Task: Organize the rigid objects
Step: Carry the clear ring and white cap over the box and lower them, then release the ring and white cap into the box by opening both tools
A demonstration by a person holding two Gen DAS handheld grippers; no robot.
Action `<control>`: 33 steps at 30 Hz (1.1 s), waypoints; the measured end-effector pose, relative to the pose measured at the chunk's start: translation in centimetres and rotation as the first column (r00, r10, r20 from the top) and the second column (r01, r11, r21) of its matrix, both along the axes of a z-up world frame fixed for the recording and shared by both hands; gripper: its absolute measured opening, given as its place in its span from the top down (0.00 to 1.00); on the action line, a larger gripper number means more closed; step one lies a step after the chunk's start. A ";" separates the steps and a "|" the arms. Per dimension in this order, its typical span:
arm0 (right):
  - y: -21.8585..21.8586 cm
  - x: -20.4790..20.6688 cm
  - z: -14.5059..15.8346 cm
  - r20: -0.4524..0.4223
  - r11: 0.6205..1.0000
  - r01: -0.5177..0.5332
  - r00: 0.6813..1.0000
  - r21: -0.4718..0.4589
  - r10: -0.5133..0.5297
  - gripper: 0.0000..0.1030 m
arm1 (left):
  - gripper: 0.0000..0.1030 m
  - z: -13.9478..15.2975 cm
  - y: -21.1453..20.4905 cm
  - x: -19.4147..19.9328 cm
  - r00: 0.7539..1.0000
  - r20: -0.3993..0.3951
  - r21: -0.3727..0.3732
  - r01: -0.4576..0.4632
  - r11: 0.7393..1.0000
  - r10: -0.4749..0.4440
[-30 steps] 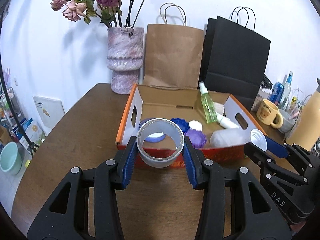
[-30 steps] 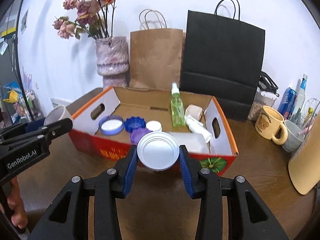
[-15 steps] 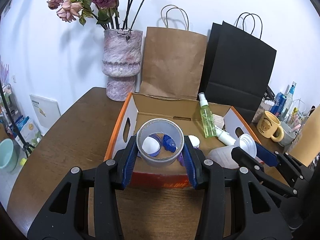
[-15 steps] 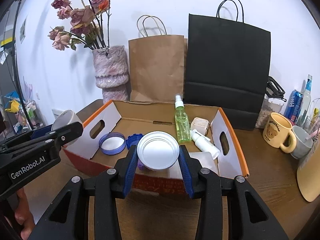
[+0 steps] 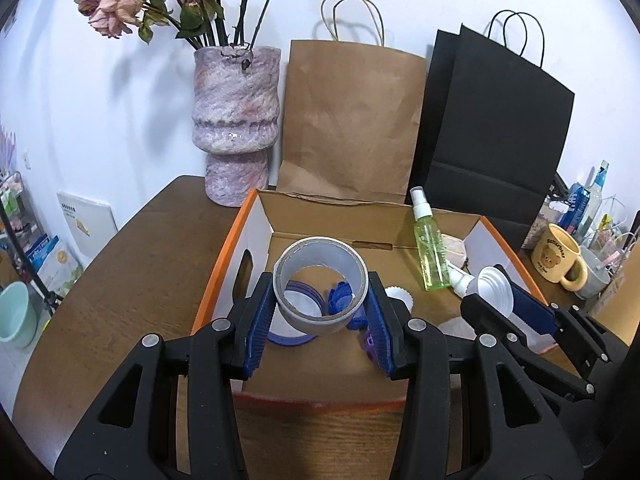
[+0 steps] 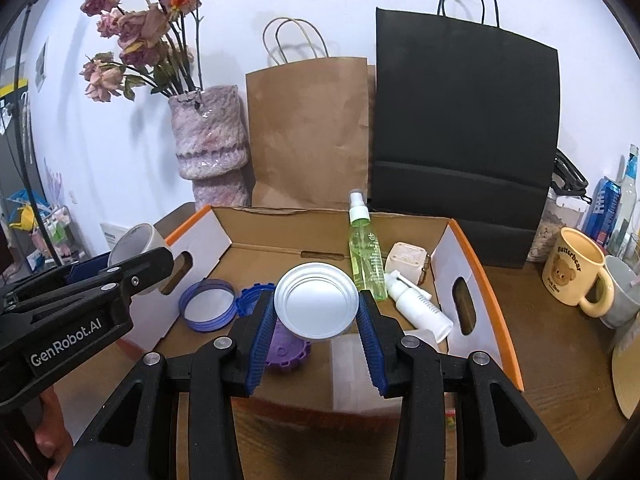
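Observation:
My left gripper is shut on a grey roll of tape, held above the left part of an open cardboard box with orange rims. My right gripper is shut on a white round lid and hangs over the box's front middle. Inside the box lie a green spray bottle, a white bottle, a beige cube, a blue-rimmed lid, a blue cap and a purple cap. The right gripper also shows at the right of the left wrist view.
A marbled vase of dried roses, a brown paper bag and a black bag stand behind the box on the wooden table. A yellow bear mug, a grey cup and bottles crowd the right side.
Both grippers have moved forward with their loads, from in front of the box's near wall to over its inside. The box now looks larger and closer in both views.

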State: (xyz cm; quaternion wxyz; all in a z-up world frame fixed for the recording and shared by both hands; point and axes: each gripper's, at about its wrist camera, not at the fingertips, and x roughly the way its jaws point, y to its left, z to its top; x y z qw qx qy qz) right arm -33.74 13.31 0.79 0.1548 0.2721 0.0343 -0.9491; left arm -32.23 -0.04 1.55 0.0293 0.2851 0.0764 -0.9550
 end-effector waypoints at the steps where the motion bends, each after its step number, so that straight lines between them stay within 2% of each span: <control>1: 0.0 -0.3 -0.1 0.001 1.000 0.000 1.000 0.003 0.000 0.56 | 0.61 -0.1 0.0 -0.3 1.000 0.000 -0.003 -0.001 1.000 0.001; 22: 0.7 -3.7 -1.6 0.011 0.997 0.013 1.000 0.070 -0.013 0.56 | 0.61 -1.6 0.3 -4.1 0.999 0.022 -0.080 0.026 0.996 -0.025; 27: 0.9 -3.8 -1.8 0.026 0.998 0.009 1.000 0.066 -0.010 0.56 | 0.60 -1.7 -0.1 -4.2 0.999 0.018 -0.072 0.034 0.997 -0.033; 28: 1.0 -3.9 -1.9 0.032 0.998 0.010 0.999 0.066 -0.012 0.55 | 0.55 -1.7 -0.2 -4.2 0.999 0.019 -0.070 0.029 0.997 -0.028; 29: 1.1 -4.0 -1.9 0.034 0.998 0.014 0.999 0.065 -0.017 0.55 | 0.40 -1.7 -0.3 -4.1 0.999 0.017 -0.066 0.028 0.997 -0.027; 30: 1.3 -4.1 -1.9 0.037 0.998 0.025 0.999 0.065 -0.028 0.46 | 0.31 -1.6 -0.5 -4.0 1.000 0.010 -0.064 0.022 0.998 -0.022; 31: 1.5 -4.1 -2.0 0.039 0.998 0.033 0.999 0.061 -0.035 0.23 | 0.17 -1.6 -0.6 -3.8 1.000 -0.002 -0.065 0.018 0.998 -0.018; 33: 1.8 -4.1 -1.9 0.032 0.998 0.044 0.998 0.048 -0.046 0.05 | 0.09 -1.3 -0.7 -3.5 1.000 -0.023 -0.066 0.016 0.998 -0.018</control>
